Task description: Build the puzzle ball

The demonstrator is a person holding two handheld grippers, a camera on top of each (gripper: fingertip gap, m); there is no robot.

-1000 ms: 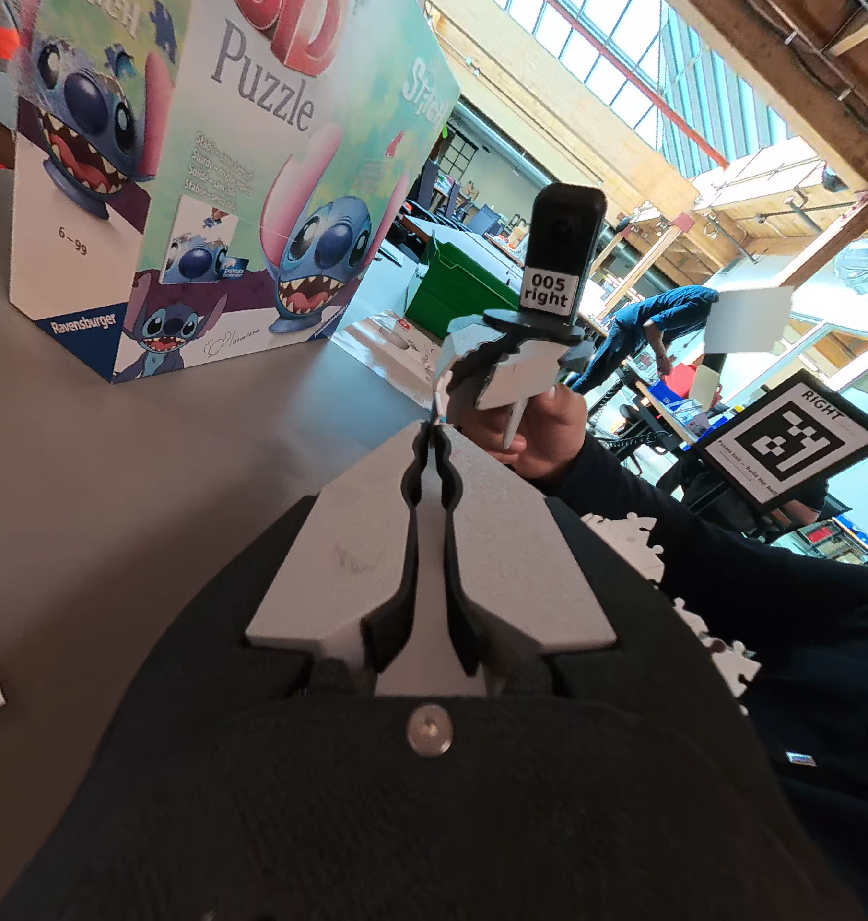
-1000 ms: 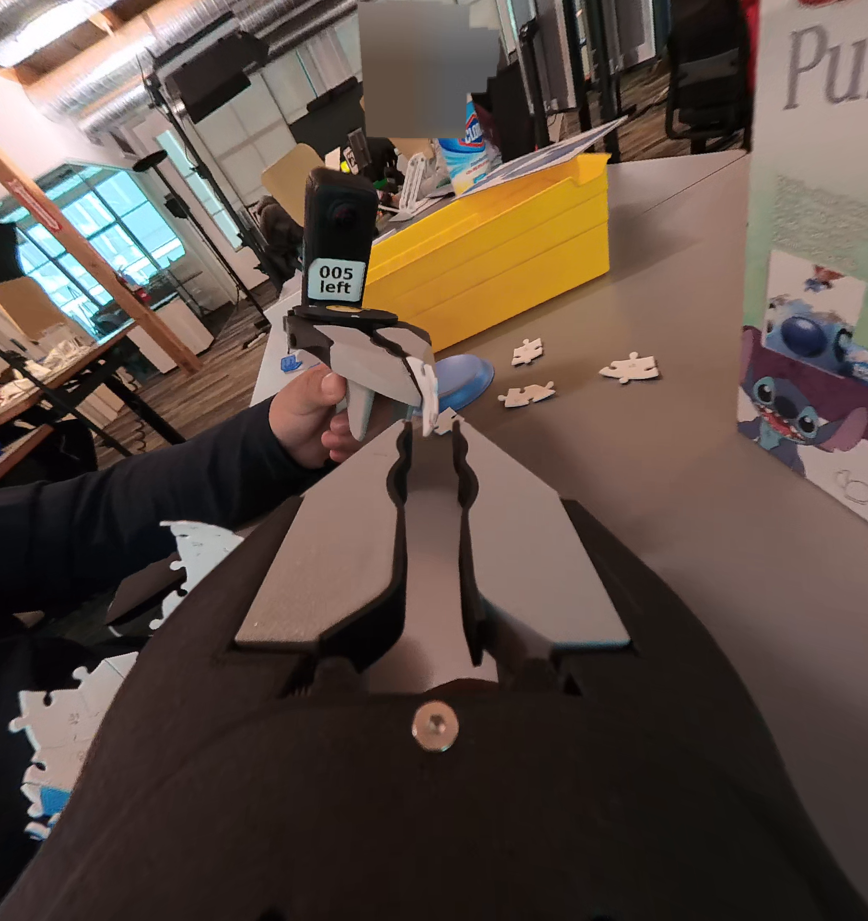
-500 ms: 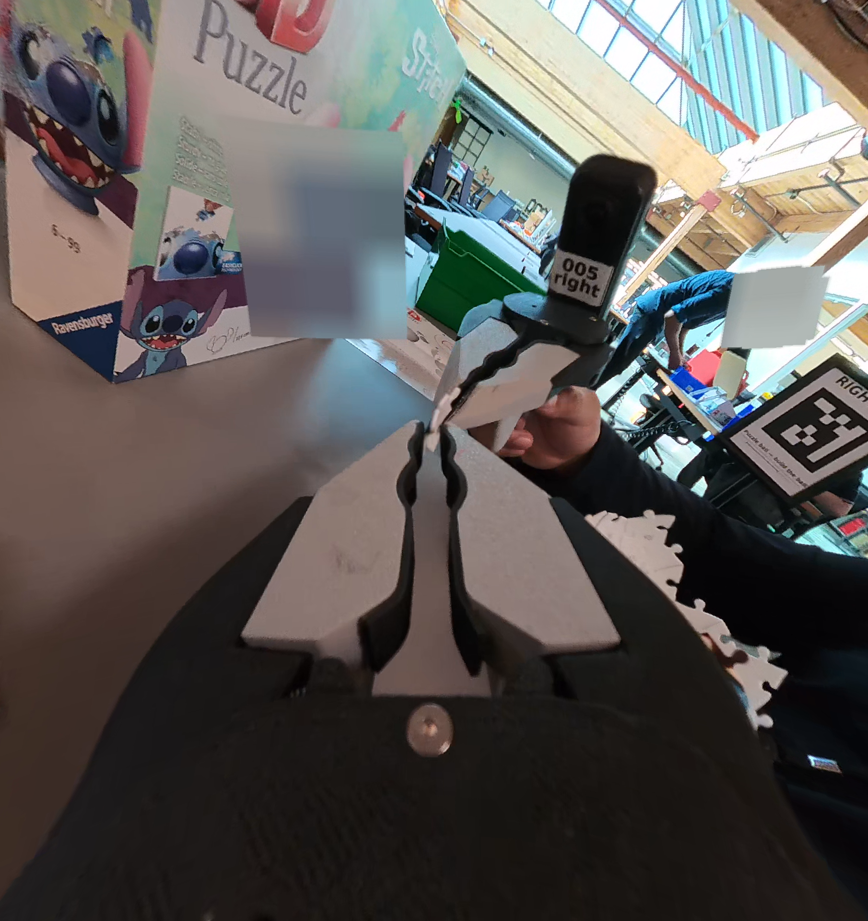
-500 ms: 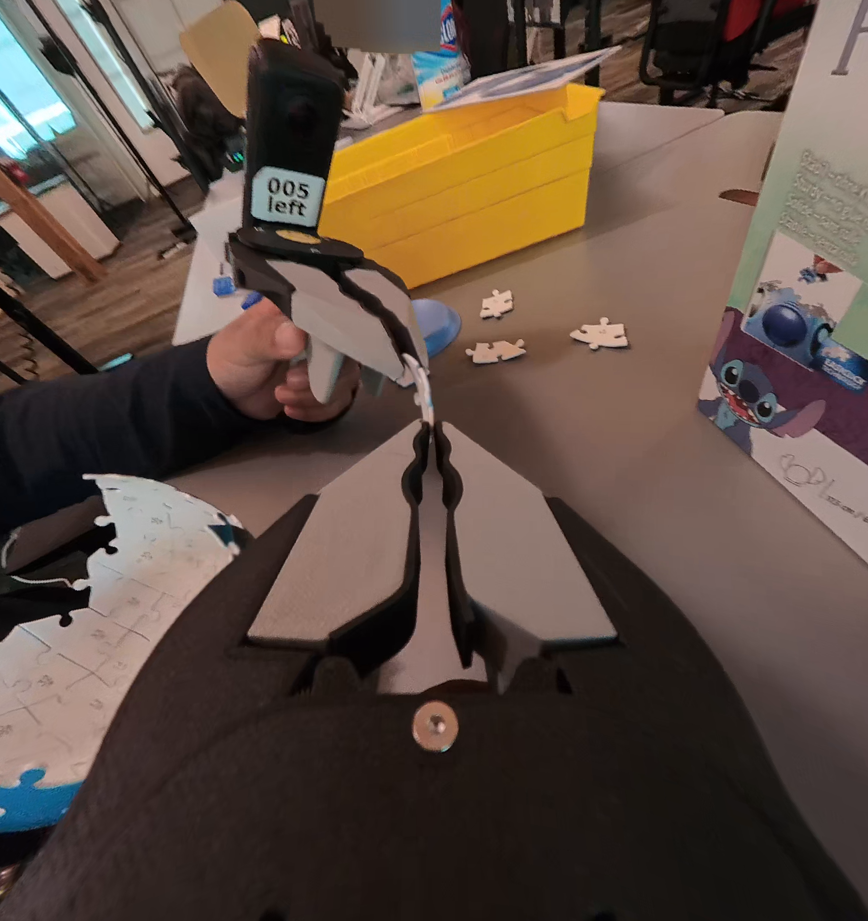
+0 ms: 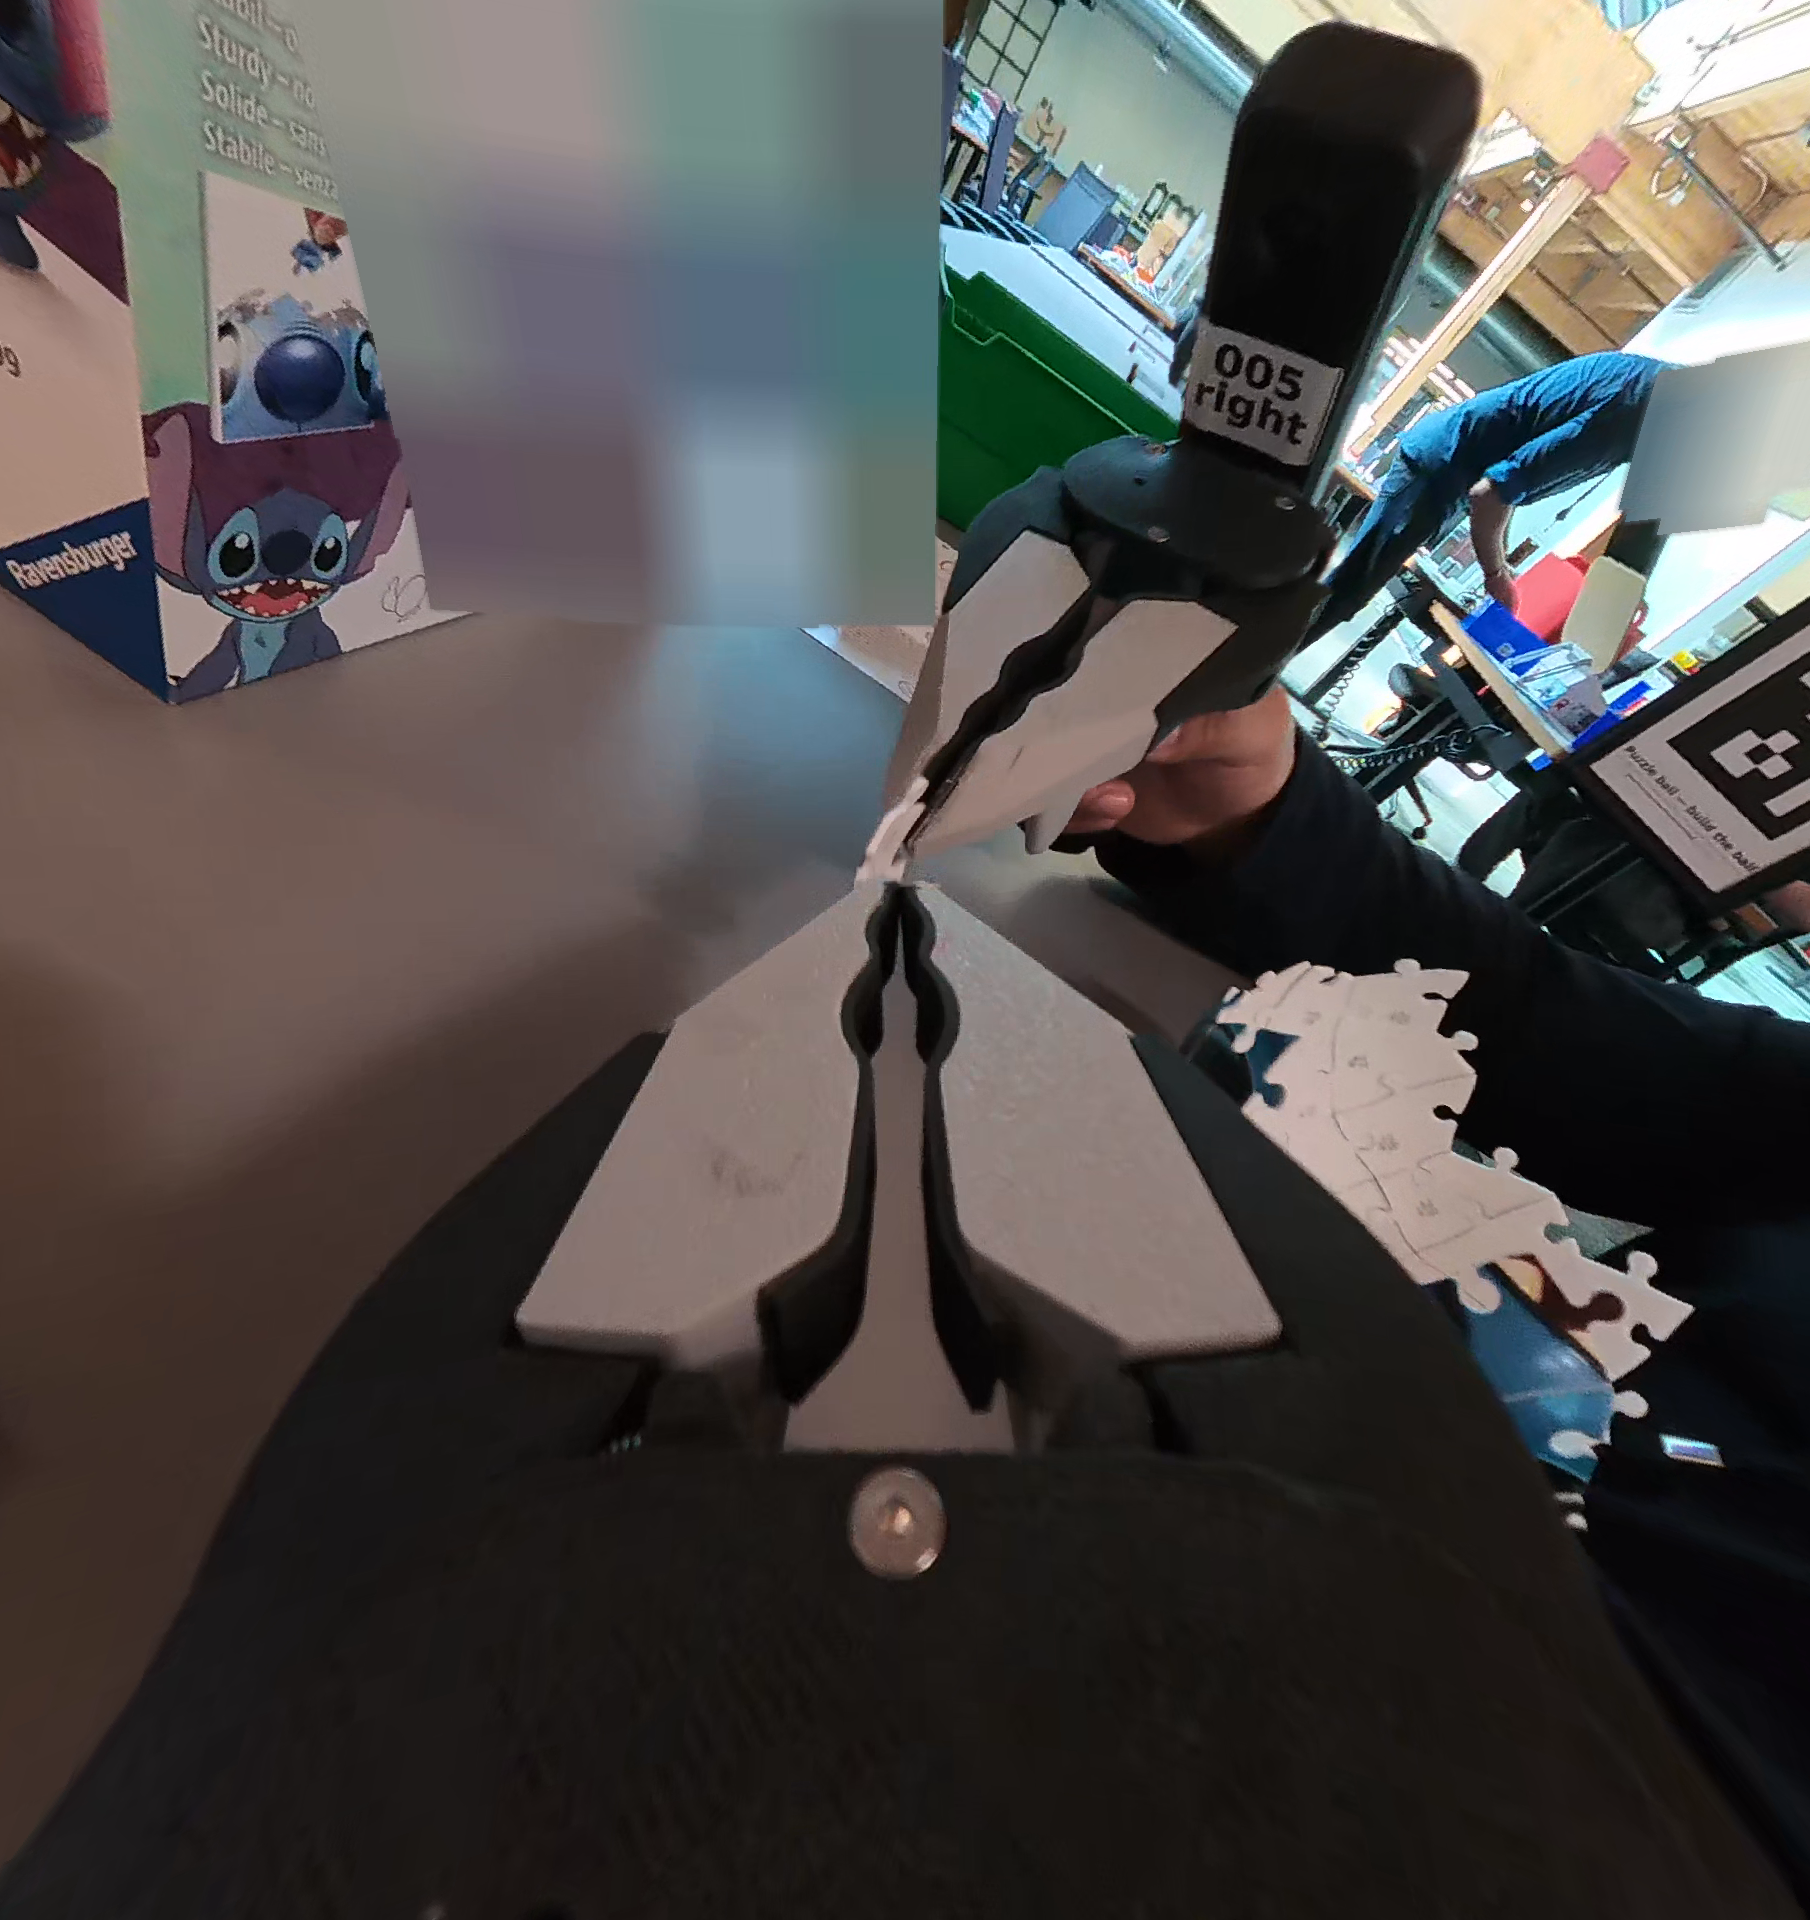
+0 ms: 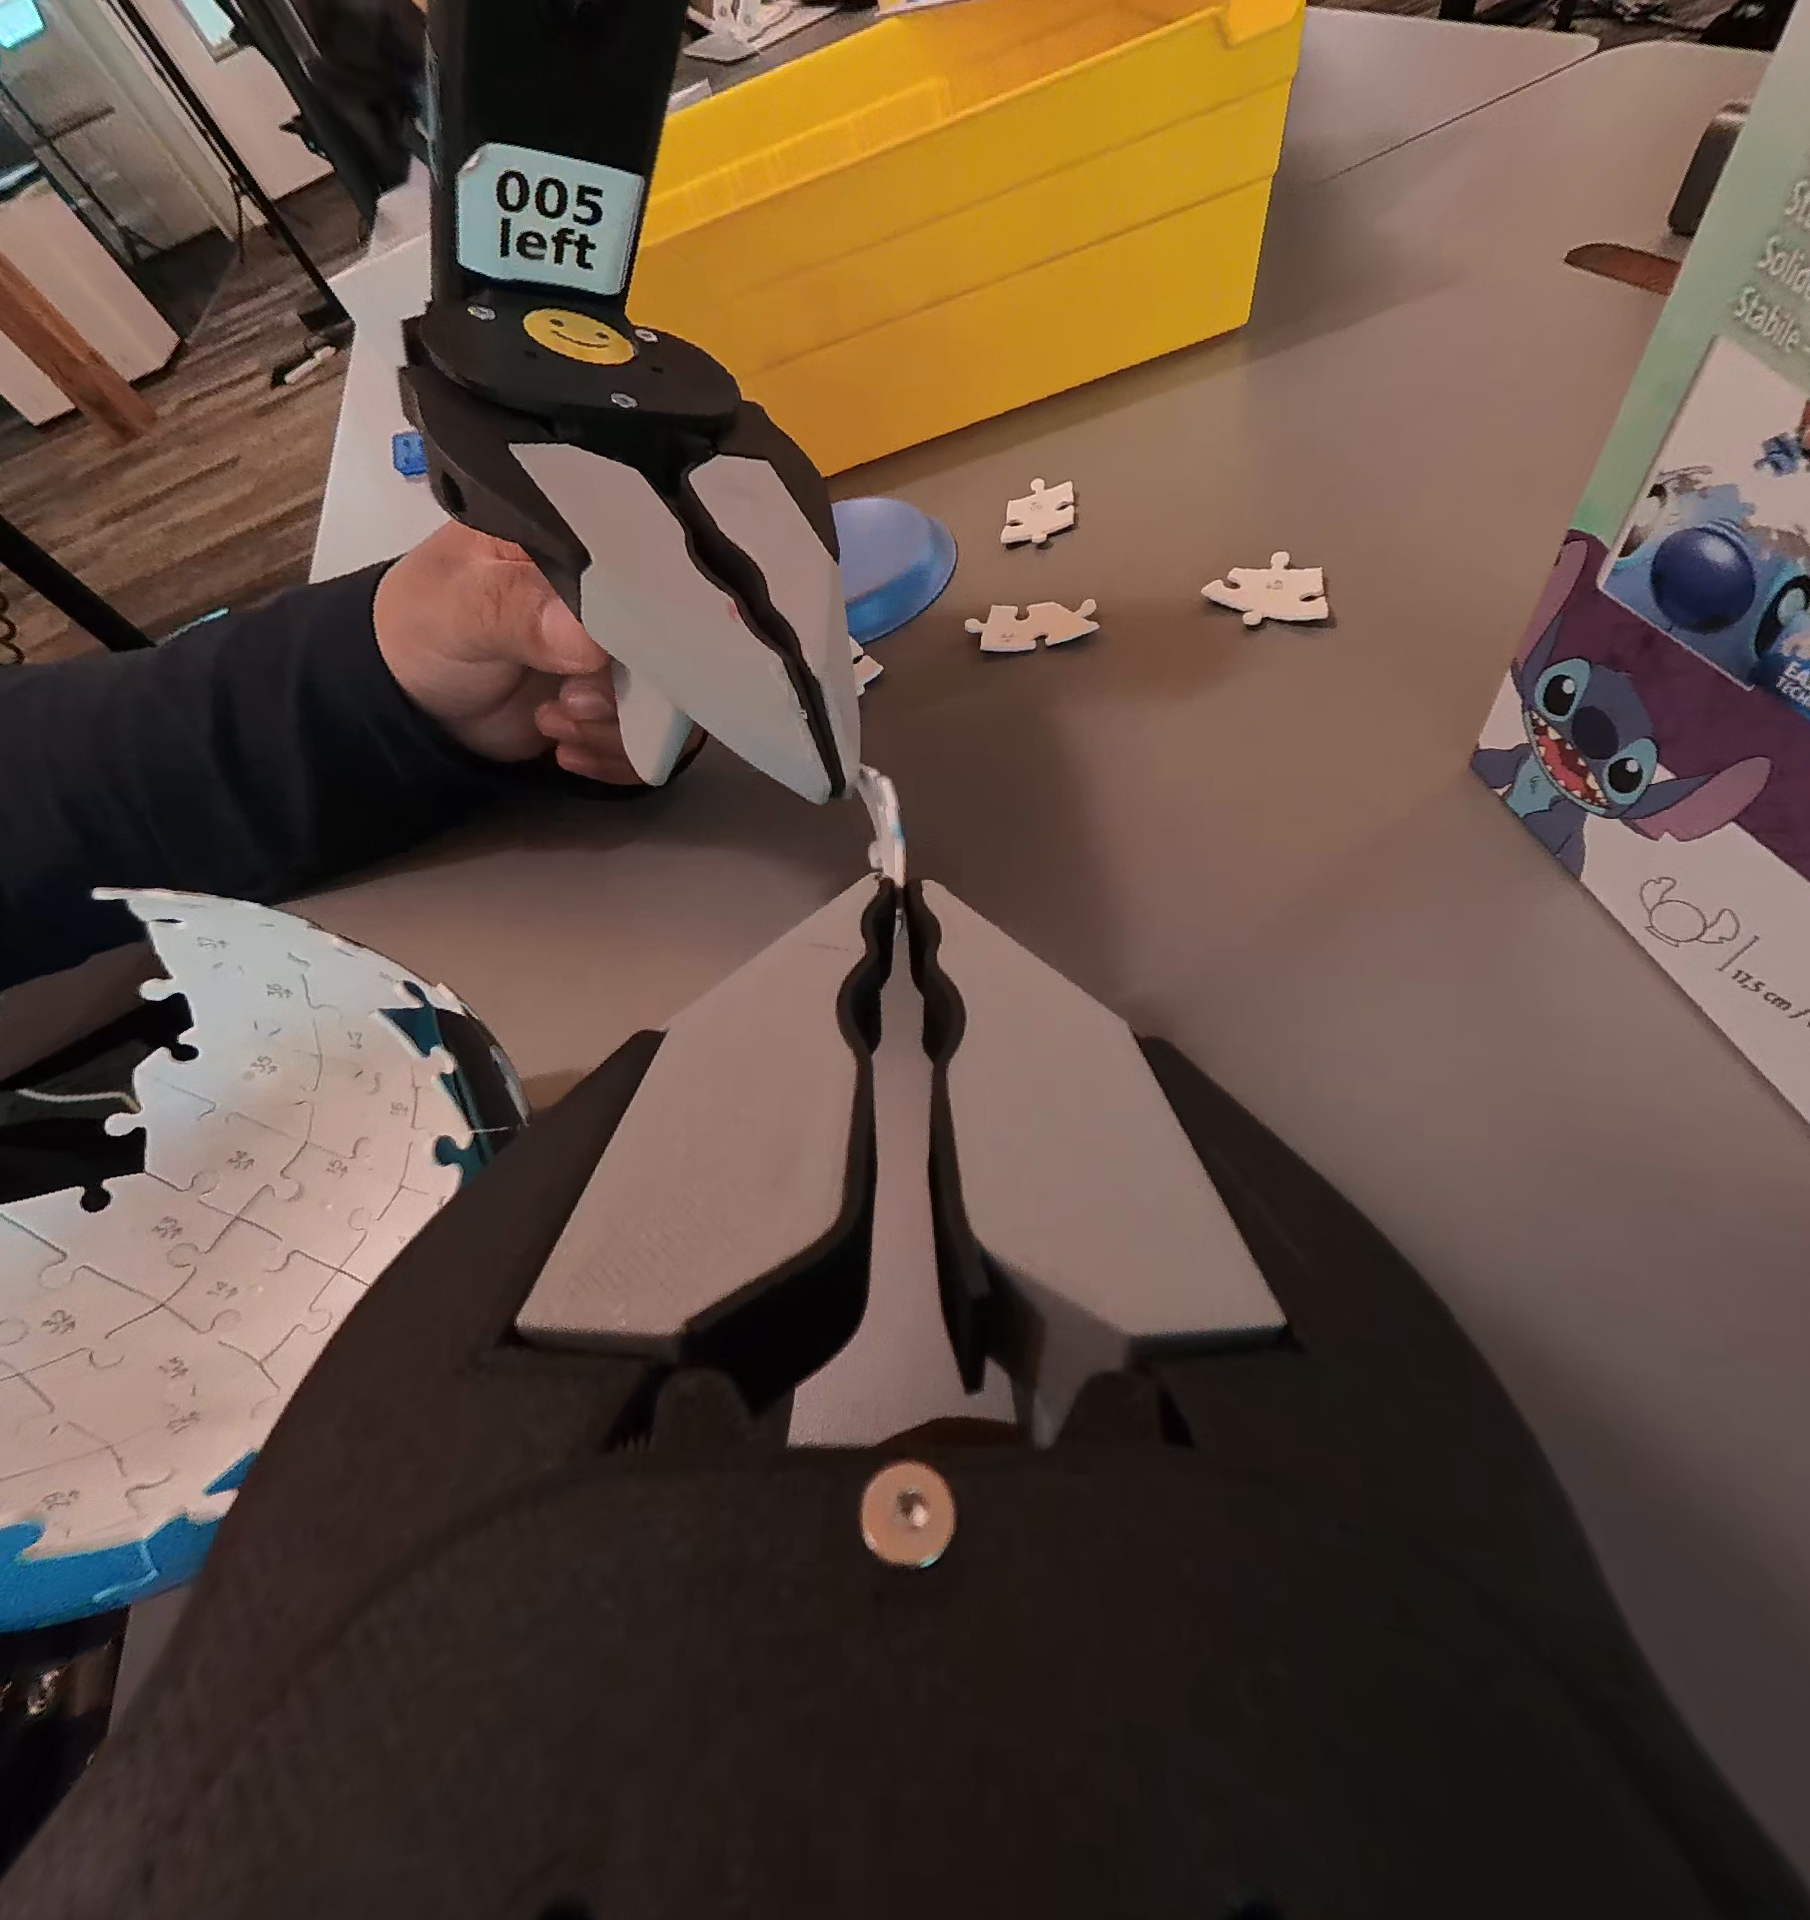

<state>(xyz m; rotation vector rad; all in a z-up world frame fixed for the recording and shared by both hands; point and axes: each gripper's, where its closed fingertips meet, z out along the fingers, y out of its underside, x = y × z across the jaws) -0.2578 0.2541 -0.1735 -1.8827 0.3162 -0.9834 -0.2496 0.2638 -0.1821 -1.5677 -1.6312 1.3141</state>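
While both tongs meet tip to tip above the grey surface (image 6: 1244, 935), we see one small white puzzle piece (image 6: 885, 831) bridging them. Left tongs (image 6: 839, 805) are closed on its upper end; right tongs (image 6: 896, 899) are closed on its lower end, so both clamp the same piece, held edge-on and clear of the surface.

From the left wrist view: left tongs (image 5: 899, 902) are pinched nearly together at the tips, the piece (image 5: 896, 836) sits right at them, and the right tongs (image 5: 927, 816) come down onto it from the upper right. We can't tell from that view alone how deep the piece sits in the left tips.

Partly built puzzle ball (image 6: 153, 1226), an open shell with white inside and blue outside, is at the near edge of the surface, left of the right tongs and under the left forearm, well apart from the held piece. In the left wrist view it (image 5: 1400, 1122) sits just right of the left tongs.

Three loose pieces (image 6: 1036, 514) (image 6: 1031, 627) (image 6: 1267, 590) lie flat toward the far side, near a blue dome-shaped stand (image 6: 901, 566) and in front of a yellow bin (image 6: 963, 229). Puzzle box (image 6: 1732, 582) stands upright at the right edge.
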